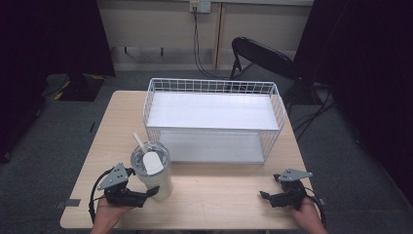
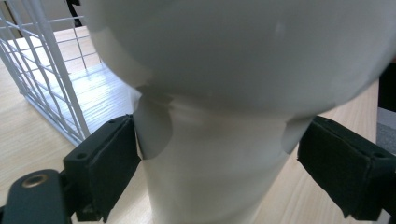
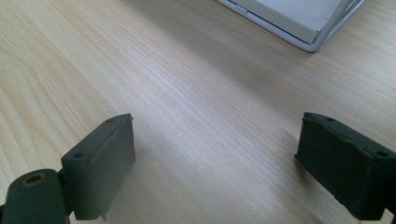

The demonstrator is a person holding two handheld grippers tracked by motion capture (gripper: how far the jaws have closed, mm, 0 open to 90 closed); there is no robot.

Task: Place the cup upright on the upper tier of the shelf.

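We see both black grippers, the left gripper [image 1: 148, 193] and right gripper [image 1: 267, 196], topped by grey triangular plates, trailing black cables, with padded screw-holed jaws.

The table [image 1: 209, 195] is pale wood with a fine straight grain. On it, the wire basket [image 1: 213, 119] is white with a grid pattern along its walls. Near the basket's front left corner, the tumbler [image 1: 152, 170] is off-white, its straw [image 1: 140, 143] white.

White tumbler [image 1: 155, 171] (straw upright) beside left tool [image 1: 146, 193], before wire basket [image 1: 213, 87]
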